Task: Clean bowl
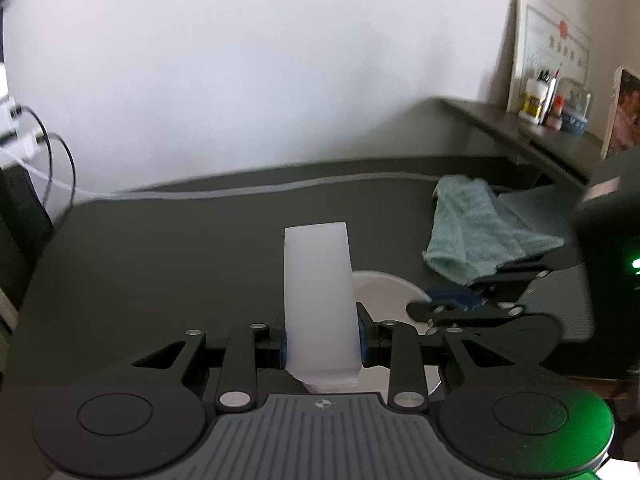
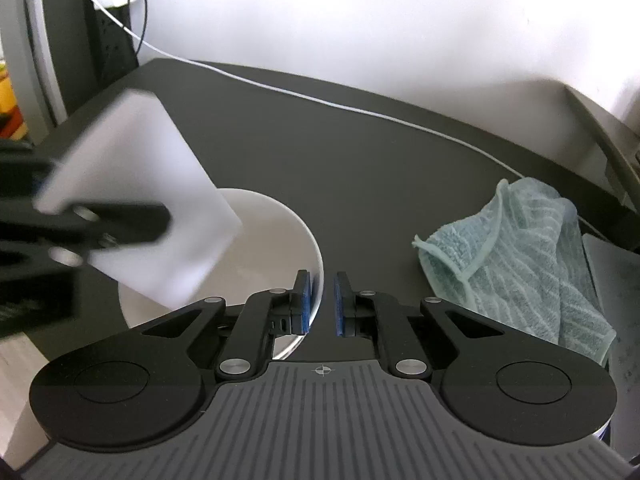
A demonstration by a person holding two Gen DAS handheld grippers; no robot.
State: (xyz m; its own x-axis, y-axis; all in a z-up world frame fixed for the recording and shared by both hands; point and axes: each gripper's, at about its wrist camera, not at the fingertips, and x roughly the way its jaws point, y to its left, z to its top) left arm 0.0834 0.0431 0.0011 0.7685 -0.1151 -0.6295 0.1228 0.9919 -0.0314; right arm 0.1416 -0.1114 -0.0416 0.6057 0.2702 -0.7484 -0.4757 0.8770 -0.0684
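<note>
- The dark table (image 2: 360, 168) is filling most of both views, running back to a pale wall (image 1: 260, 72), with a raised dark shelf (image 1: 520, 124) at its far right.
- A white cable (image 2: 320, 100) is trailing across the tabletop from a plug block at the far left corner.
- The blue-green cloth (image 2: 520, 264) is lying crumpled on the table to the right of the bowl, near it but apart from it.
- The white bowl (image 2: 272, 224) is sitting upright on the table near the front edge, its inside looking plain white; in the left wrist view its rim (image 1: 384, 292) is showing just behind and to the right of the sponge.
- The white sponge (image 1: 318, 300), a tall rectangular block, is standing on end between the blue pads of the left gripper (image 1: 322, 344), which is clamping it firmly at its lower part; from the right wrist view the sponge (image 2: 140, 208) is hanging tilted over the bowl's left side, blurred.
- The right gripper (image 2: 322, 304) is straddling the bowl's near right rim, one blue pad inside the bowl and one outside; the jaws are standing narrowly apart, and whether the pads are pressing the rim cannot be told.
- Small bottles (image 1: 536, 100) and a framed sheet (image 1: 548, 52) are standing on the shelf.
</note>
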